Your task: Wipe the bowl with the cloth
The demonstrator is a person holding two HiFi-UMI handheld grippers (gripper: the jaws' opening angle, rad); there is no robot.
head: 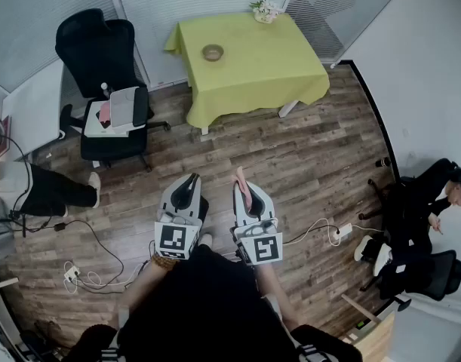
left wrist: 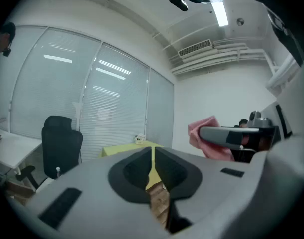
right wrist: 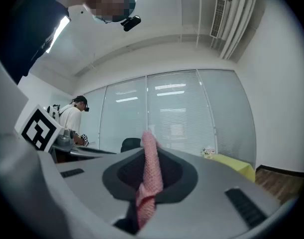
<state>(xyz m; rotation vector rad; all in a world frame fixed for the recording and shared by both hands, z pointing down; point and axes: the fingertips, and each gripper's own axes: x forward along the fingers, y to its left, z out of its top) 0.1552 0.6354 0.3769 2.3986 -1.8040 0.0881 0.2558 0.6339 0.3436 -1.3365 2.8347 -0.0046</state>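
Observation:
A small brownish bowl (head: 212, 52) stands on a table covered in a yellow-green cloth (head: 275, 66) at the far side of the room. Both grippers are held level over the wooden floor, well short of that table. My right gripper (head: 242, 175) is shut on a pink cloth (head: 245, 190); in the right gripper view the pink cloth (right wrist: 152, 173) stands up between the jaws of the right gripper (right wrist: 151, 156). My left gripper (head: 190, 179) is shut and holds nothing, its jaws meeting in the left gripper view (left wrist: 152, 152). There the pink cloth (left wrist: 204, 133) shows at the right.
A vase of flowers (head: 265, 10) stands at the table's back edge. A black office chair (head: 98, 47) and a second chair with a white object (head: 121, 111) are at the left. Cables (head: 87, 274) lie on the floor. A person (head: 434, 194) sits at the right.

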